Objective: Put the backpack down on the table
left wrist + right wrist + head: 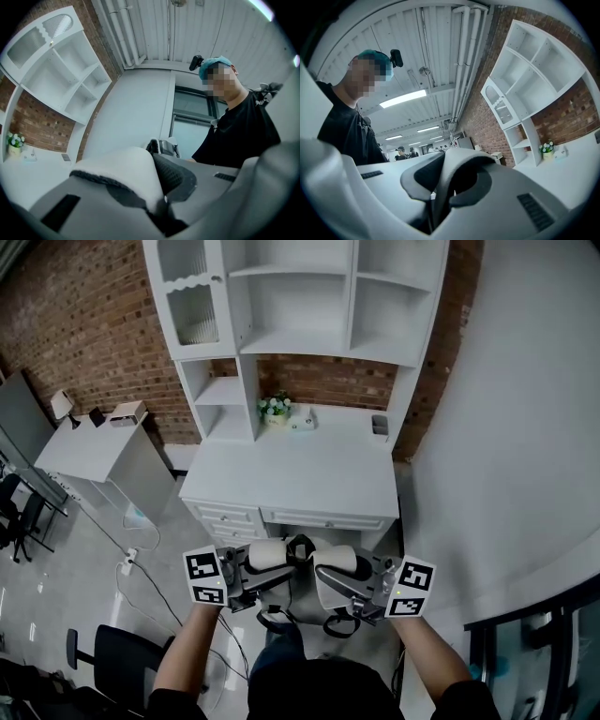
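Gripping with both hands, you have the left tool (158,208) pinched narrow on a white padded strap (129,171) lined with black mesh. The right tool (435,206) is pinched just as narrow on a second strap (457,171), which stands folded on edge between its jaws.

In the head view the left tool (246,579) and the right tool (359,596) point inward toward each other, close together. The cream-white backpack (336,576) hangs between them, with dark straps looping below it. It is in the air just in front of the desk (300,479), level with the drawer fronts (281,517), and does not touch the desk top.

Your forearms reach forward side by side from the bottom of the frame. Both tools are held about level, with their marker cubes on the outer sides.

Only the head view shows the body of the backpack and the whole desk top. A small flower pot (275,407) sits at the back of the desk, under the white shelf unit (300,296). Each gripper view shows only the strap in its own jaws, your upper body behind it, and the shelf unit against the brick wall (487,108) off to one side.
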